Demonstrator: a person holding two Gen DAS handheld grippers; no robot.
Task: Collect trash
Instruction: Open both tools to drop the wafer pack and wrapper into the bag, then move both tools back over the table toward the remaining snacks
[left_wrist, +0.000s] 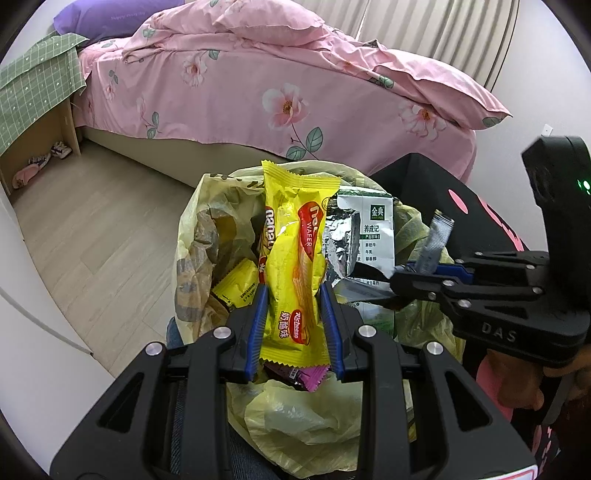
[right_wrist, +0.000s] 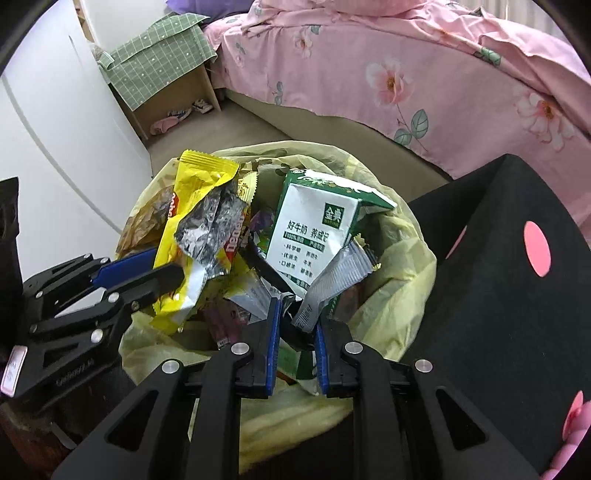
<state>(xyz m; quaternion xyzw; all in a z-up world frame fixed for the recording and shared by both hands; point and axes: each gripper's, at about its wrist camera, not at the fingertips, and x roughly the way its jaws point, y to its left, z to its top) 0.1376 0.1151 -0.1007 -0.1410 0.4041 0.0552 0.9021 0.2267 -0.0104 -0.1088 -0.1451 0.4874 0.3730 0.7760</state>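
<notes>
Above the pale yellow plastic bin liner (left_wrist: 192, 236), both grippers, pointing steeply down. Left gripper (left_wrist: 293, 295): blue pads nearly together, pinched on a long yellow wafer wrapper (left_wrist: 291, 258), its top edge standing up over the bag mouth, a purple wrapper (left_wrist: 314, 376) just below the pads. Right gripper (right_wrist: 295, 314): narrow gap, clamped on a crumpled silver foil sachet (right_wrist: 325, 284) and on the flattened green-and-white milk carton (right_wrist: 314, 232) beside it, both over the bag opening. Inside the bag, a small yellow packet (left_wrist: 236, 284) among other litter. Behind, a bed with pink floral bedding (left_wrist: 295, 92); to the right, a black box with pink dots (right_wrist: 498, 277); pale wooden floor (left_wrist: 92, 229) on the left.
</notes>
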